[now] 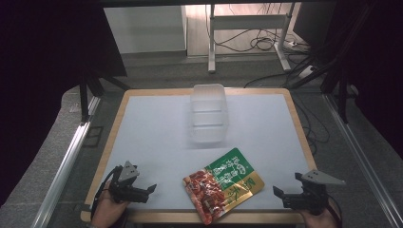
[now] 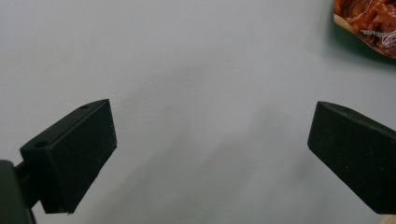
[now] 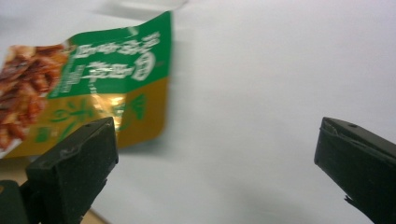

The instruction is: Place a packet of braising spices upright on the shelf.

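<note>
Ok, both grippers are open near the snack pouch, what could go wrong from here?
The snack pouch lies flat, its near corner right at the table's front edge; a push from the right gripper might slide it off rather than grip it. The clear container is light and could tip or skid when the pouch goes in.

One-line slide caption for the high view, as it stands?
Two open hand-held grippers, left gripper and right gripper, flank a snack packet at the table's near edge; clear container behind.
</note>
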`<state>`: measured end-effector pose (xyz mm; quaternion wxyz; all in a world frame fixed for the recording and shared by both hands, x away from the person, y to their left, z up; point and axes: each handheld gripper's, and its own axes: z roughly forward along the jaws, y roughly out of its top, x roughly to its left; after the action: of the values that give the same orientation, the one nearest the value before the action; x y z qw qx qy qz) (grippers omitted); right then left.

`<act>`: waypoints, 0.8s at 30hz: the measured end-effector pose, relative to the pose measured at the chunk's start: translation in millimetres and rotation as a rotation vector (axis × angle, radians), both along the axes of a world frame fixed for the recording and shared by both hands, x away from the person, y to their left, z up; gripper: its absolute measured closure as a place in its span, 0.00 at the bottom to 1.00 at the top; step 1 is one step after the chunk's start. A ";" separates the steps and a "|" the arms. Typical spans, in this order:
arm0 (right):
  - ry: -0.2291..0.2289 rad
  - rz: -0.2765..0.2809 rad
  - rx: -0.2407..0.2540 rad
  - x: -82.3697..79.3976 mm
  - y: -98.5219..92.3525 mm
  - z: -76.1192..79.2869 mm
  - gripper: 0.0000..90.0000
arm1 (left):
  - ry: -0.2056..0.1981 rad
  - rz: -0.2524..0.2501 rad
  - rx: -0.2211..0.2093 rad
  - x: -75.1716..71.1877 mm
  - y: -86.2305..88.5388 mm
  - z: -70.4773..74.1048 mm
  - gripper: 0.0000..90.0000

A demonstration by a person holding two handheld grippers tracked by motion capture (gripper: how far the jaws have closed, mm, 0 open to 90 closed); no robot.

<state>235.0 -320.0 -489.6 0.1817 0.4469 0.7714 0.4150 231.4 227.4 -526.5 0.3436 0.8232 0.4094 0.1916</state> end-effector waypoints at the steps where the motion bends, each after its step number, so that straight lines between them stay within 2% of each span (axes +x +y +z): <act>1: -0.012 -0.004 -0.006 0.7 -3.4 -0.2 0.00 | 0.000 0.000 0.000 0.0 0.0 0.0 0.01; 3: -0.023 -0.009 -0.029 1.9 -6.9 -1.9 0.00 | 0.002 0.002 -0.003 0.0 0.3 0.1 0.01; 4: -0.023 -0.016 -0.055 2.8 -8.1 -3.8 0.00 | 0.004 0.003 -0.007 0.1 0.6 0.1 0.01; 6: -0.012 -0.014 -0.075 3.2 -9.4 -6.1 0.00 | 0.010 0.002 -0.018 0.0 1.6 0.3 0.01; 17: 0.005 -0.015 -0.069 3.7 -10.1 -6.7 0.00 | 0.012 0.001 -0.019 0.4 1.6 0.1 0.02; 24: -0.009 -0.011 -0.086 3.1 -7.5 -6.1 0.00 | 0.013 -0.005 -0.018 0.5 1.3 -0.1 0.02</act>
<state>238.2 -327.5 -495.7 0.2065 0.4410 0.7854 0.3822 231.9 228.8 -526.6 0.3488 0.8222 0.4113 0.1819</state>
